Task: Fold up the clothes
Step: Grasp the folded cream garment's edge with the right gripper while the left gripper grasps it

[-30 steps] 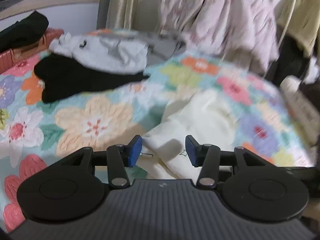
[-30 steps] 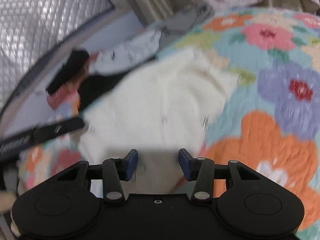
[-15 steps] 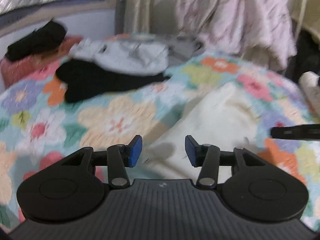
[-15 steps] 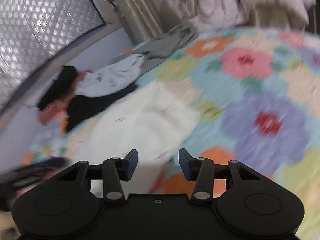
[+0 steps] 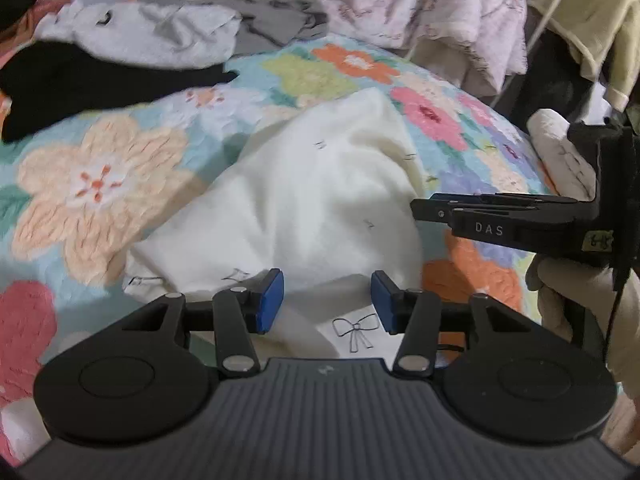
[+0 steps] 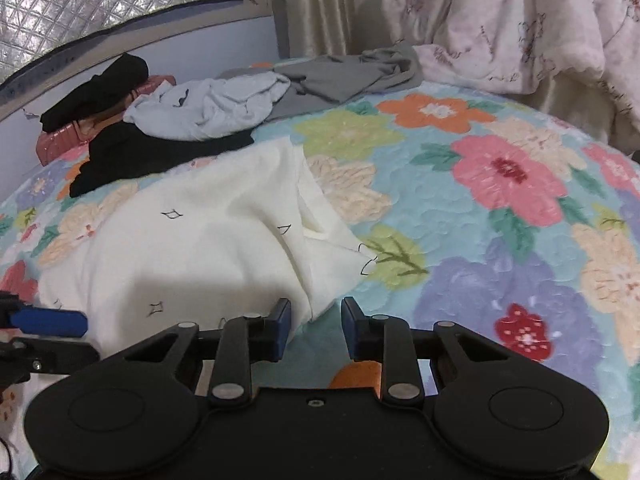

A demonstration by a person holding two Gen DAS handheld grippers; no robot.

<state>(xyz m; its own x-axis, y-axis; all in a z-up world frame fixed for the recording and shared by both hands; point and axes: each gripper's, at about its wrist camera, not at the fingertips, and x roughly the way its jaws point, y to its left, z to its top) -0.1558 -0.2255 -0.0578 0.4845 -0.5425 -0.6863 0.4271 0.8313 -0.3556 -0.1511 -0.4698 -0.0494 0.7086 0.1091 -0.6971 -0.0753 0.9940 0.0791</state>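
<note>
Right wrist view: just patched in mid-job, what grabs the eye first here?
The bright flowered quilt fills the bed, and a rumpled cream garment lies on it, left of centre and just ahead of the right gripper, whose jaws have just been closing with nothing pressed between them. Behind the garment sits a heap of black, pale grey and dark grey clothes, with a pink blanket hanging at the back right.

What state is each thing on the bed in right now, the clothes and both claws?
Cream garment: crumpled on the quilt, not folded.
Light grey garment: rumpled heap, lying on the black one.
Black garment: spread loosely, unfolded.
Dark grey garment: crumpled by the curtain.
Left claw: open over the cream cloth.
Right claw: open, jaws just closing, nothing clamped.
</note>
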